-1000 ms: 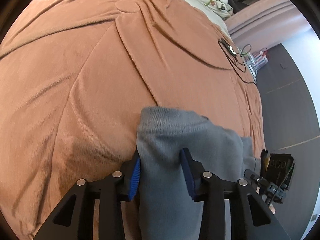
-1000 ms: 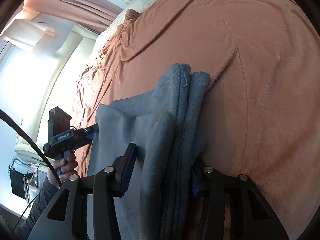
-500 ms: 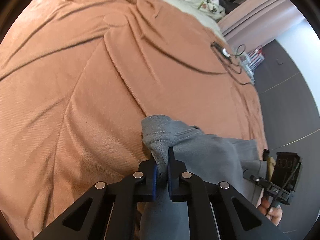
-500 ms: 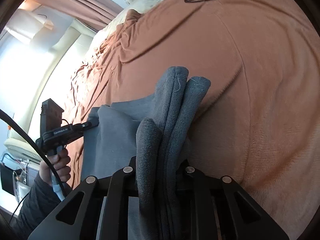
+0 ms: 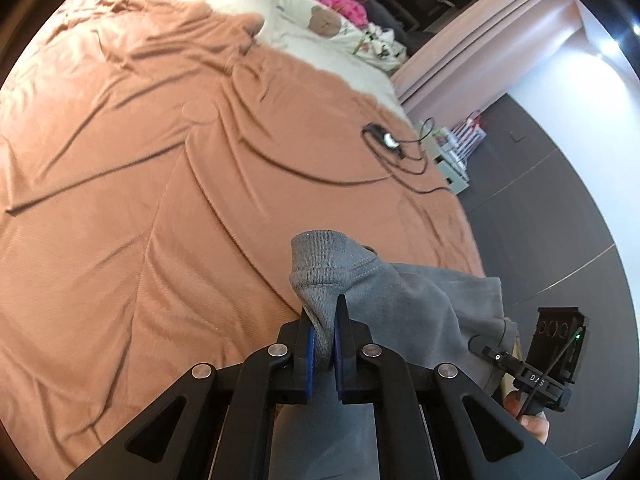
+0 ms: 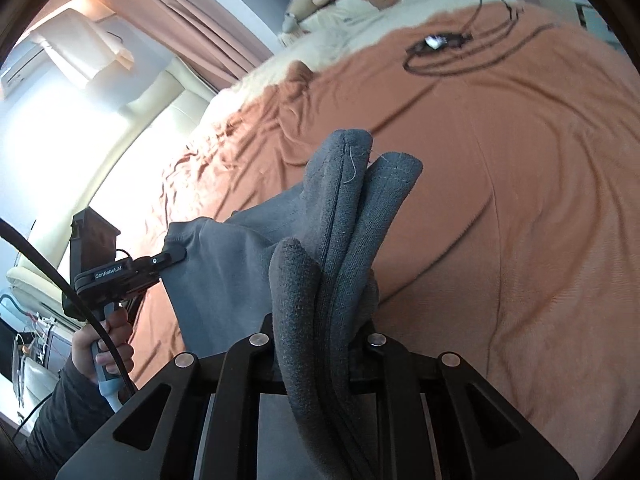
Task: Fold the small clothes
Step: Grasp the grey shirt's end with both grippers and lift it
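— Where was the grey garment [image 5: 404,292]?
— Pinched at its ribbed hem inside the left gripper [image 5: 324,344], its bunched folds clamped in the right gripper [image 6: 320,320], slung between both above the orange bedspread [image 5: 160,200].
— Surroundings?
— A black cable [image 5: 396,152] lay farther off; dark floor [image 5: 560,220] bordered the bed.

White lettering reading "GenRobot.AI" is seen on the side of the black handheld left gripper [image 6: 176,257], as caught from the right wrist view. From the left wrist view, pale letters that look like "DAS" are made out on the black body of the right gripper [image 5: 478,346], though the last letter is partly crossed by a cable. Nothing else legible is found.
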Demonstrator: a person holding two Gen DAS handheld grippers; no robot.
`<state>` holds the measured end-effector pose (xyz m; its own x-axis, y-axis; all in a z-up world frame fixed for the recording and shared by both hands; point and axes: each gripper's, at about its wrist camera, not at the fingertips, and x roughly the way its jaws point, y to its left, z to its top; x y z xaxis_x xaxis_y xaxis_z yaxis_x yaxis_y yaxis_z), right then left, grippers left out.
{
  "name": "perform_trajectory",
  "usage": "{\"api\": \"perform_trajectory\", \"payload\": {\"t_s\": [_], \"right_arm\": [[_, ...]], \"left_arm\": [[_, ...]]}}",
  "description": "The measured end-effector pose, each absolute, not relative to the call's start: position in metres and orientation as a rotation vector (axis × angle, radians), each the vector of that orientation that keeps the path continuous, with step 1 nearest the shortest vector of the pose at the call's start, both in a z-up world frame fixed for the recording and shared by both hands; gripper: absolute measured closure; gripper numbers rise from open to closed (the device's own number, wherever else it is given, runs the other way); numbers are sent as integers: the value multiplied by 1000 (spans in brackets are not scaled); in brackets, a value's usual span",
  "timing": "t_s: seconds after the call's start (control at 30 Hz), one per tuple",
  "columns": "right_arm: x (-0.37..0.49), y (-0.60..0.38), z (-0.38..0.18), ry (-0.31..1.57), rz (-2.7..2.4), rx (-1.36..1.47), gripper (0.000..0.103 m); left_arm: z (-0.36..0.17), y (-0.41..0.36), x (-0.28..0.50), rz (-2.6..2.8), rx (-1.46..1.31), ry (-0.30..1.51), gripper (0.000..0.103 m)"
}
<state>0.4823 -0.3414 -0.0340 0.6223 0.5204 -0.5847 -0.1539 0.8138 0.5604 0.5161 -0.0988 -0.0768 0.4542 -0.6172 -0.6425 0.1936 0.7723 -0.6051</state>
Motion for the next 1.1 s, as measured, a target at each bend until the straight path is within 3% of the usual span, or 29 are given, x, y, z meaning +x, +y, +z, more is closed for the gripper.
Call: {"api": "perform_trajectory", "payload": {"t_s": [1.1], "right_arm": [[240, -267, 114, 510, 445, 250, 91]], "left_arm": [[111, -3, 336, -594, -505, 603, 96]]}}
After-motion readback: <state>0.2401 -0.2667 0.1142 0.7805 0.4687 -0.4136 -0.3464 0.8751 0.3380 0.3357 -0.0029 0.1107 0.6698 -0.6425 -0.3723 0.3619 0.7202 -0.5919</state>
